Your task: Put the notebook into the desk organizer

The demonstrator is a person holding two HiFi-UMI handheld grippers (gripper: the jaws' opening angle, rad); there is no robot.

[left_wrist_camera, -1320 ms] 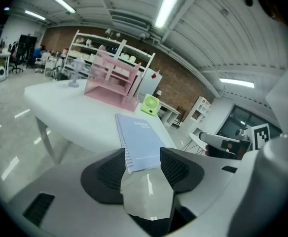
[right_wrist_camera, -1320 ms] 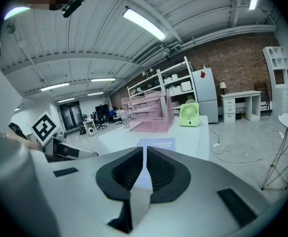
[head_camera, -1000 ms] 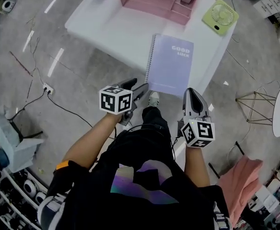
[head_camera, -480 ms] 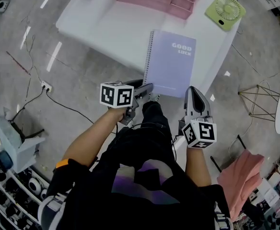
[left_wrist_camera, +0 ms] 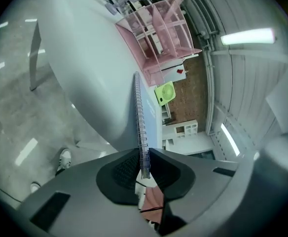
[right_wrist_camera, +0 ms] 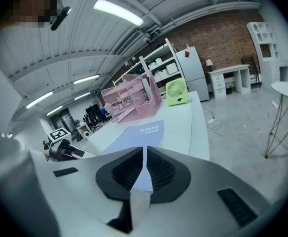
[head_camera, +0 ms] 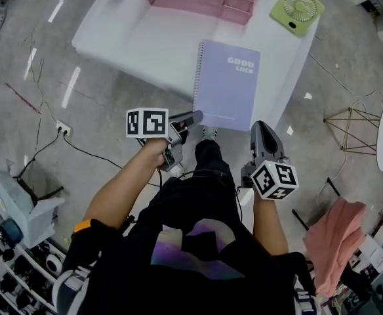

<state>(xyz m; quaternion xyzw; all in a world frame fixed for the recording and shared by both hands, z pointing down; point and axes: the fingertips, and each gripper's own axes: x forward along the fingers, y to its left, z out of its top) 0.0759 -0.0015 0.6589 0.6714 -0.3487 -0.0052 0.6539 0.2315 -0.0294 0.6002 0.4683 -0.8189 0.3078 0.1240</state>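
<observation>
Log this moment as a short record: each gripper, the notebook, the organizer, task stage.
left gripper: jaws closing on the spiral edge of the notebook, near corner
right gripper: shut, empty, tip by the notebook's other near corner
notebook: flat on the table, cover up
desk organizer: pink, at the table's far edge, notebook not in it
task stage: pick-up starting
</observation>
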